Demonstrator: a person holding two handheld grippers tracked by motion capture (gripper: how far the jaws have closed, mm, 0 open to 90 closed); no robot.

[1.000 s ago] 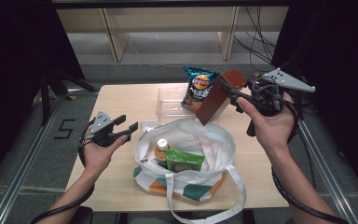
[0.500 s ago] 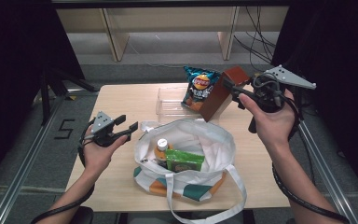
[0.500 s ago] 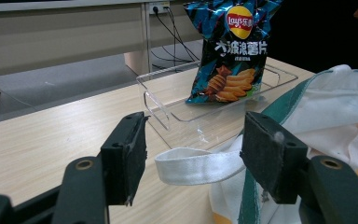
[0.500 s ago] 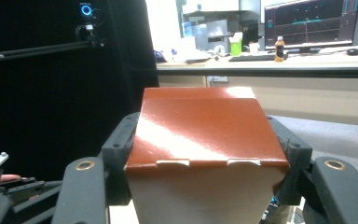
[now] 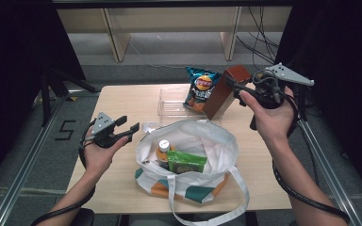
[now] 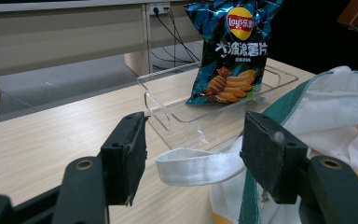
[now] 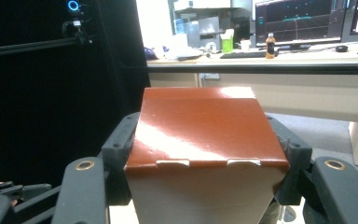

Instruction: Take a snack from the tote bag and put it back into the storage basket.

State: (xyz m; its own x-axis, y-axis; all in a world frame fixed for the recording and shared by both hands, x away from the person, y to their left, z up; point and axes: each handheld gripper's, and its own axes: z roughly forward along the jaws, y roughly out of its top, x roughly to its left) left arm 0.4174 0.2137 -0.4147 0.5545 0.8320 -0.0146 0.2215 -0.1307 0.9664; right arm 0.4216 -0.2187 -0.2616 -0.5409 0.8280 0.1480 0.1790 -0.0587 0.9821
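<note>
Now brown box (image 7: 205,154) pinched between right tongs (image 7: 205,158); left tongs (image 6: 193,154) spread, empty.

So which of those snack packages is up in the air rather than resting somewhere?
The brown box, clamped in the right gripper above the table. The blue chip bag stands in the clear tray; the green packet lies in the tote bag.

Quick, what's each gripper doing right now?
Left gripper: open, holding nothing, jaws either side of the tote bag strap.
Right gripper: shut on the brown carton, held above the table.
</note>
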